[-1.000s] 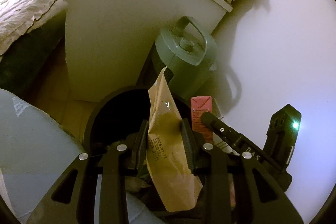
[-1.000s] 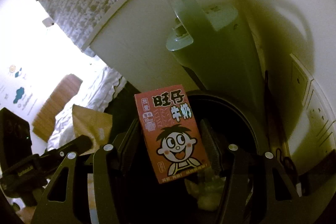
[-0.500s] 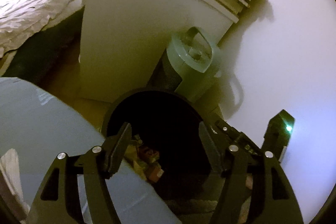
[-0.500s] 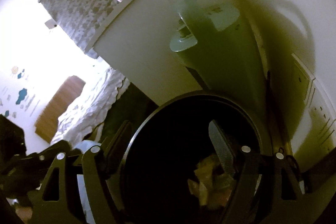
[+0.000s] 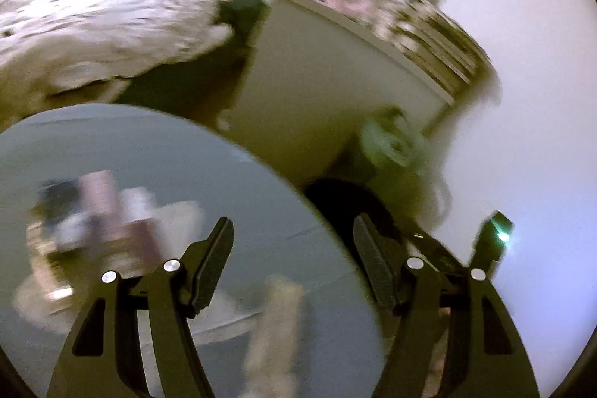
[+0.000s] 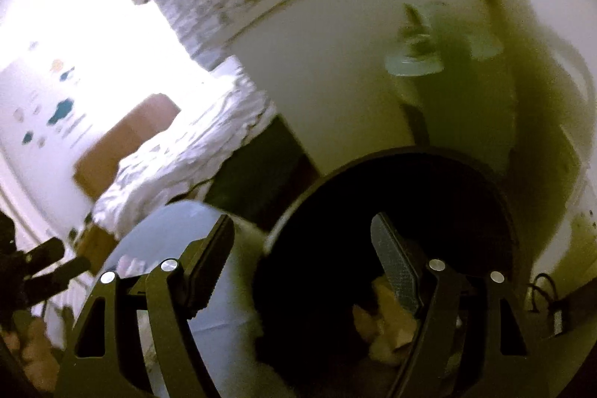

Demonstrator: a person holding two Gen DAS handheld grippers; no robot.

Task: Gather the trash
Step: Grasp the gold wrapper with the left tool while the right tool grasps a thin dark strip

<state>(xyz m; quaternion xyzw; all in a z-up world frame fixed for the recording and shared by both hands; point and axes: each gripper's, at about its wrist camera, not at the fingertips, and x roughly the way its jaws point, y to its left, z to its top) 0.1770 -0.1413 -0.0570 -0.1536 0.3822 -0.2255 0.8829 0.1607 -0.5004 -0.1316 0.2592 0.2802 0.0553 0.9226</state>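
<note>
Both grippers gape, holding nothing — left gripper [image 5: 293, 263] over the round grey-blue table [image 5: 186, 155], right gripper [image 6: 302, 260] above the round black trash bin [image 6: 485, 189]; crumpled yellowish trash [image 6: 388, 327] inside, at 5 o'clock.

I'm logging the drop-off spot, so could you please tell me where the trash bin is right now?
In the right wrist view the black trash bin sits lower right, under the open right gripper, between the round table and the green jug.

Pretty dim, yellow-green cast. Heavy motion blur in both views, fisheye bending the edges. Window [image 6: 74, 36] totally blown out white, trash bin [image 6: 391, 230] interior nearly black.
</note>
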